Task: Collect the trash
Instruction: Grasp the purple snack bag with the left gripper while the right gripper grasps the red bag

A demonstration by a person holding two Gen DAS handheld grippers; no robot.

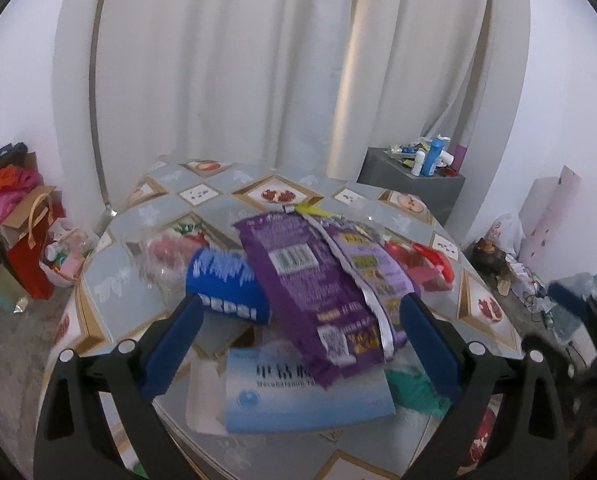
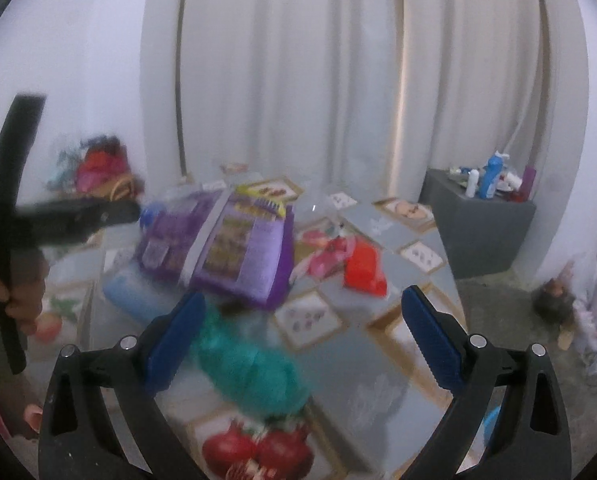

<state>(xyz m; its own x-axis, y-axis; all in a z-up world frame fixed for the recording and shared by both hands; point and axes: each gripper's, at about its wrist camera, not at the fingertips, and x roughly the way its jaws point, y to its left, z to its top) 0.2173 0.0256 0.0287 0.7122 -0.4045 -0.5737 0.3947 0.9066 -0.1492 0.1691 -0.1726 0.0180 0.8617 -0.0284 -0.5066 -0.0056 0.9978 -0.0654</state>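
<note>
the purple snack bag [image 1: 330, 292] is glossy foil-like plastic with a crinkled silver seam. beside it the blue pepsi can [image 1: 228, 286] looks like smooth printed metal. the pale blue box [image 1: 298, 392] near the left tongs [image 1: 298, 308] reads as smooth card, and the white tissue [image 1: 202, 396] at its left as soft matt paper. the desk [image 1: 138, 256] has a shiny, reflective patterned top. the teal wad [image 2: 250, 364] looks soft but is blurred. the pads [image 2: 430, 336] of the right tongs [image 2: 302, 302] are ribbed blue, matt, on black plastic arms.
</note>
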